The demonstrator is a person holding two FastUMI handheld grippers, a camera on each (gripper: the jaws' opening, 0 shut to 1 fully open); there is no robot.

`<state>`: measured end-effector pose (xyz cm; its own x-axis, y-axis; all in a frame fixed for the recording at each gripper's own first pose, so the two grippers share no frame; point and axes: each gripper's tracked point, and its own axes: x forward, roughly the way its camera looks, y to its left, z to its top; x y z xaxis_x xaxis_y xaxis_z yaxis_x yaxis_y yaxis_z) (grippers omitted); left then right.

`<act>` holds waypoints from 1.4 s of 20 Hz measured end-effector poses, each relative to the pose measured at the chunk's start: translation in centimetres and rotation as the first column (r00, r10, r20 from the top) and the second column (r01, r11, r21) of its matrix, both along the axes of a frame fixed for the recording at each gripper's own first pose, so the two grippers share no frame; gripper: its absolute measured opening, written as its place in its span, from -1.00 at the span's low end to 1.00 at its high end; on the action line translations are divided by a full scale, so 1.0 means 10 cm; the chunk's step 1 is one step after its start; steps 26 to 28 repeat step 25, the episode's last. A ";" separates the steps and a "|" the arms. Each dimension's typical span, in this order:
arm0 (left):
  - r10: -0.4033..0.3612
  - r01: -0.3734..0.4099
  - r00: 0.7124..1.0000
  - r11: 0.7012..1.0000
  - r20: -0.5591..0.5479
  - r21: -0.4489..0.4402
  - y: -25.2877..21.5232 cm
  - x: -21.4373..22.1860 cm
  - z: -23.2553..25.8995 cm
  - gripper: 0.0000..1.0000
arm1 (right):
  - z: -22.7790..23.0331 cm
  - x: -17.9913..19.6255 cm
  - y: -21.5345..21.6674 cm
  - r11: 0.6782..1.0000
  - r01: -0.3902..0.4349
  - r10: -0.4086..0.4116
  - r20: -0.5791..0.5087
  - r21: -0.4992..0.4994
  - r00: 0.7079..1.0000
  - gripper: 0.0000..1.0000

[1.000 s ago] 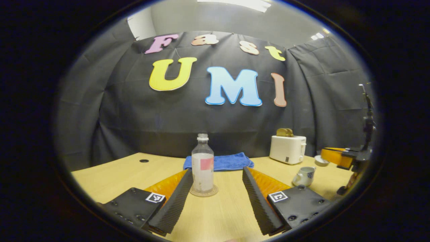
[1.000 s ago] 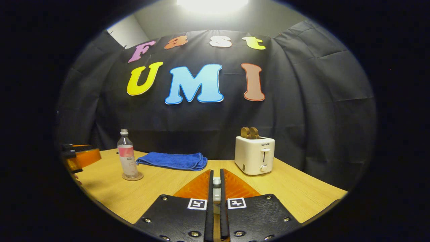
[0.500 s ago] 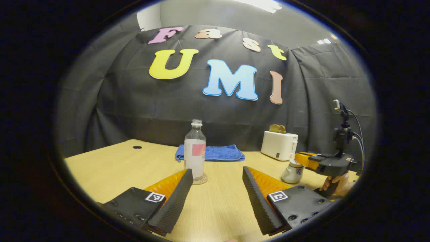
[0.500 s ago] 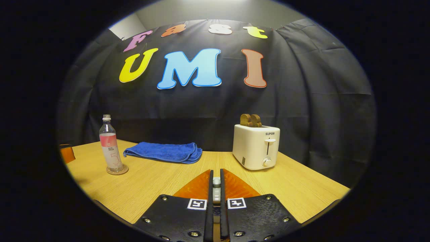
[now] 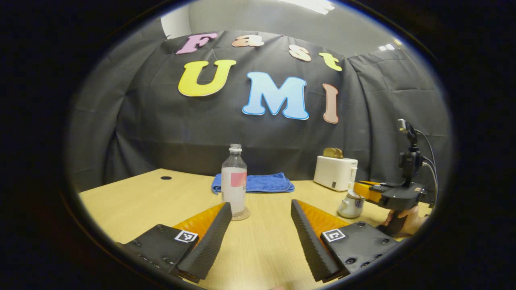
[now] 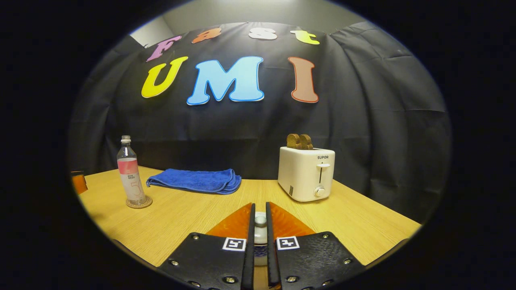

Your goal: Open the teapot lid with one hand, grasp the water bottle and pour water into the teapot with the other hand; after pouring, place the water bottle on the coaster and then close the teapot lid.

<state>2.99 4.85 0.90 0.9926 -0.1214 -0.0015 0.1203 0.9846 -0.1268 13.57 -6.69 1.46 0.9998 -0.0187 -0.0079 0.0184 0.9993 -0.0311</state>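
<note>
A clear water bottle [image 5: 234,181] with a pink label stands upright on a round coaster [image 5: 242,216], just beyond my open left gripper [image 5: 261,206], whose fingers are apart from it. To the right sits the small white teapot [image 5: 349,206] with its lid on. My right gripper [image 5: 360,189] reaches over that lid. In the right gripper view, my right gripper [image 6: 259,206] is shut on the lid's knob [image 6: 260,220], with the teapot lid [image 6: 260,238] showing between the fingers. The bottle [image 6: 130,173] and coaster [image 6: 139,202] stand far left.
A folded blue towel [image 5: 258,183] lies behind the bottle and a white toaster [image 5: 335,173] holding toast stands at the back right. A hand [image 5: 408,224] holds the right gripper. The wooden table [image 6: 193,221] ends at the black cloth wall. The toaster [image 6: 306,173] is right of the towel [image 6: 195,180].
The right gripper has brought the lid down from beside the open teapot onto it. The left gripper has drawn back a little from the bottle and stays open.
</note>
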 end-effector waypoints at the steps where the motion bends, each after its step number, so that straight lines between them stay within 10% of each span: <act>1: 0.004 -0.004 1.000 1.000 0.003 0.006 0.01 -0.01 0.01 0.99 | 0.08 -0.03 -0.01 1.000 0.006 -0.005 0.023 -0.002 1.000 -0.69; 10: -0.006 0.006 1.000 1.000 0.018 0.022 -0.33 -0.19 0.00 1.00 | 0.34 -1.29 0.35 0.998 -0.020 0.012 0.118 0.061 0.993 -0.44; 13: 0.026 -0.027 0.999 0.999 0.041 0.040 -0.41 -0.33 0.02 0.99 | 0.29 -1.48 0.63 0.999 -0.043 0.040 0.130 0.022 0.991 0.51; 15: 0.039 -0.043 0.997 0.997 0.064 0.059 -0.47 -0.43 0.06 1.00 | 0.20 -1.50 0.79 0.997 -0.074 0.074 0.101 -0.004 0.992 0.68; 28: 0.130 -0.132 0.991 0.986 0.030 0.104 -0.40 -0.37 -0.12 1.00 | -0.11 -1.36 0.80 0.997 -0.037 0.036 0.016 0.069 0.999 0.68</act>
